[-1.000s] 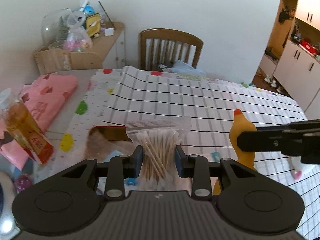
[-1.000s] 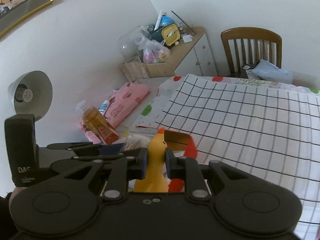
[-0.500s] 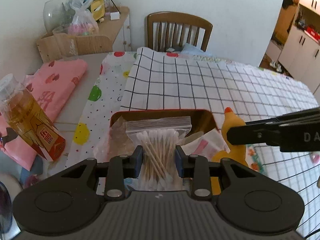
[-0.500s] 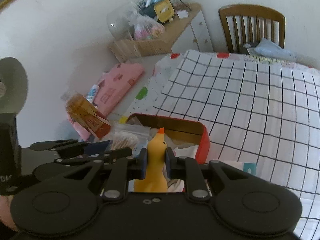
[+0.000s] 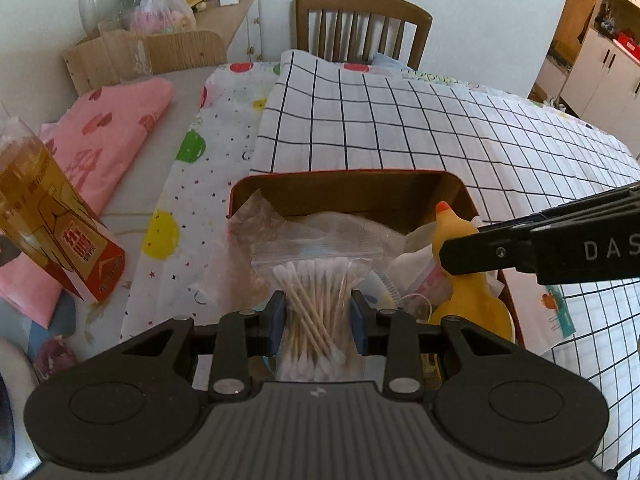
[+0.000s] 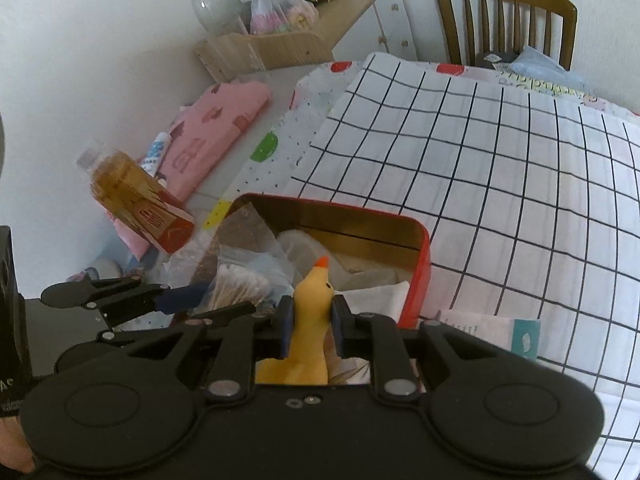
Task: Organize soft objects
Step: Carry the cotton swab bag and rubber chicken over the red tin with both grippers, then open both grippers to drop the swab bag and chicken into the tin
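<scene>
while a second ago the red tin sat low and half hidden beyond both sets of fingers, it now fills the space just ahead of them, since both hands have come down and forward over the counter toward it. the left gripper point(image 5: 318, 322) keeps its fingers clamped on the bag of cotton swabs point(image 5: 316, 304), their spread unchanged, and the right gripper point(image 6: 311, 330) has its fingers pressed on the neck of the yellow rubber chicken point(image 6: 310, 320), with no clear loosening to be seen. the red tin point(image 5: 352, 196) lies open directly past the left fingertips, already holding clear plastic bags and paper packets, and in the right wrist view its near corner sits just to the right of the fingers. i judge this to mean the carry is almost over and both soft things are about to be set into the tin, though neither has been let go. the swab bag stands upright between the fingers, its long axis running along the fingers, zip seal at the far end above the tips and the bottom of the bag back toward the palm; the swabs inside run mostly the same way, a few crossed. the chicken likewise lies along the fingers, orange beak pointing away past the tips toward the tin's far wall, body behind the pads.
</scene>
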Demonstrator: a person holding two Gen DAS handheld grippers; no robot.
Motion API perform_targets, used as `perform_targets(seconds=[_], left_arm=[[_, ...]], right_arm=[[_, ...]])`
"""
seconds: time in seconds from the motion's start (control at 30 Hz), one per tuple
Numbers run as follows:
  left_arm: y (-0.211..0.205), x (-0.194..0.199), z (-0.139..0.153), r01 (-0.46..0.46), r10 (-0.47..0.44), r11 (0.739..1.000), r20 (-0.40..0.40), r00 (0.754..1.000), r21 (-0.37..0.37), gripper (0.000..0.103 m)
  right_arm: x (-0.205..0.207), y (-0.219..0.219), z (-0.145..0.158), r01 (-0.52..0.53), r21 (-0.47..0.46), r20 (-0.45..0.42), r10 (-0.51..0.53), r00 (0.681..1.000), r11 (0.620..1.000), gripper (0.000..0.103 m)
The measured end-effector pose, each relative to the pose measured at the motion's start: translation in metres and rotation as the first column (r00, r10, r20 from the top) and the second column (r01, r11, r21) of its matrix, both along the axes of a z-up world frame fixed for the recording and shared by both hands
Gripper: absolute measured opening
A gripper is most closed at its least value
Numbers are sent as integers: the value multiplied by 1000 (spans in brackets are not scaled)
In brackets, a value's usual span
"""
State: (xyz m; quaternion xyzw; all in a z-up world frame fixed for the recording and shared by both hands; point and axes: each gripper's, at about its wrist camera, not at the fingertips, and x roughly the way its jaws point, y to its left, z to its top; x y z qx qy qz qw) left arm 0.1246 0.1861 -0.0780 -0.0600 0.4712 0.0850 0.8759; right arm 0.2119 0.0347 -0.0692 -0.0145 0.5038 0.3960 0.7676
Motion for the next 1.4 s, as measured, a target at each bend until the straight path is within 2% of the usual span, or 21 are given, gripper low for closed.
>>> perform_targets(seconds=[0.43,0.6,0.77,0.9,1.17,1.4], left_arm=[[2,3,-13,0,0,1000,-14,1000,-23,36],[1,-1,-9,-10,10,999,8,1000,-32,59],[-3,-3,-2,-8,9,1000,25,1000,-23,61],[-6,-6,5,-15,16,1000,44,999,-14,73],[-14,-18,21,-33,35,999,86,996,-16,73],[-35,-29,37,-32,32,999,126,992,1,74]], right_arm=[[3,3,-3,10,-17,-3,-10,1000,1000,29],[0,-1,1,9,-9,10,-9,1000,1000,34],[-3,-7,8,7,10,9,-7,1000,1000,42],[-5,-13,13,3,29,21,-3,1000,1000,46],[-12,-37,30,-4,94,44,-1,999,996,55],[-27,-69,45,-37,132,110,22,994,991,61]])
